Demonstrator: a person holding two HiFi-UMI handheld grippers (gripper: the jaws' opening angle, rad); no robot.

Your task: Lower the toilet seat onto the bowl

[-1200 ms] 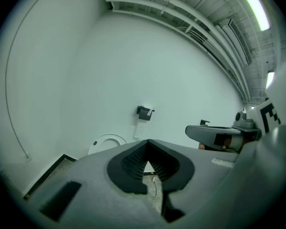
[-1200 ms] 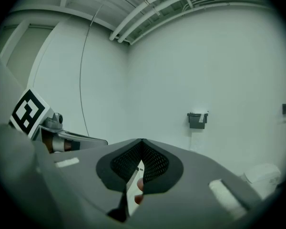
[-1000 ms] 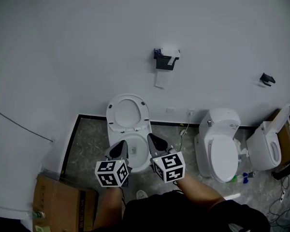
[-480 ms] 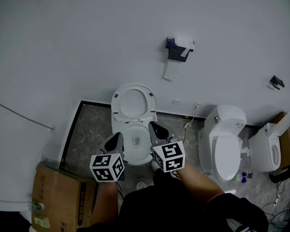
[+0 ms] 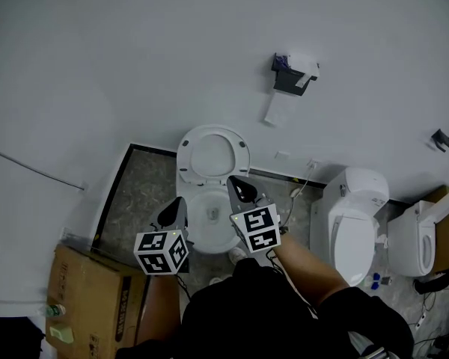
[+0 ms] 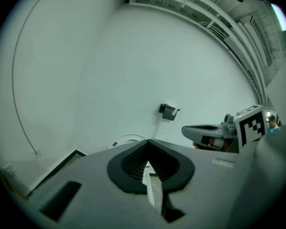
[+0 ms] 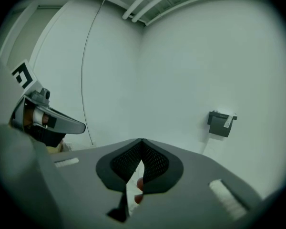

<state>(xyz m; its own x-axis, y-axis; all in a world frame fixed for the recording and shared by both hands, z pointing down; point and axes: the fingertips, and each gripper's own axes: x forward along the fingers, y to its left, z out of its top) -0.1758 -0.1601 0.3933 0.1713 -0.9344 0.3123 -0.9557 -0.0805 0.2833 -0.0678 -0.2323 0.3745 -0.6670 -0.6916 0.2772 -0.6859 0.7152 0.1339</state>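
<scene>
A white toilet stands against the wall with its seat (image 5: 212,154) raised upright above the open bowl (image 5: 206,217). In the head view my left gripper (image 5: 177,203) hangs over the bowl's left rim, jaws shut and empty. My right gripper (image 5: 234,182) is over the bowl's right rim, just below the seat's right edge, also shut and holding nothing. In the left gripper view the shut left gripper (image 6: 147,140) points toward the seat (image 6: 127,139), with the right gripper (image 6: 206,132) beside it. The right gripper view shows the shut right gripper (image 7: 141,140) before a bare wall.
A black paper holder (image 5: 293,73) hangs on the wall, up and to the right of the toilet. Two more toilets (image 5: 353,223) (image 5: 417,239) stand to the right. A cardboard box (image 5: 90,299) lies on the floor at the left. A thin cable (image 5: 37,172) runs along the left wall.
The head view has swung, so the toilet sits higher and further right. The right gripper has come nearer the raised seat. Both grippers stay shut.
</scene>
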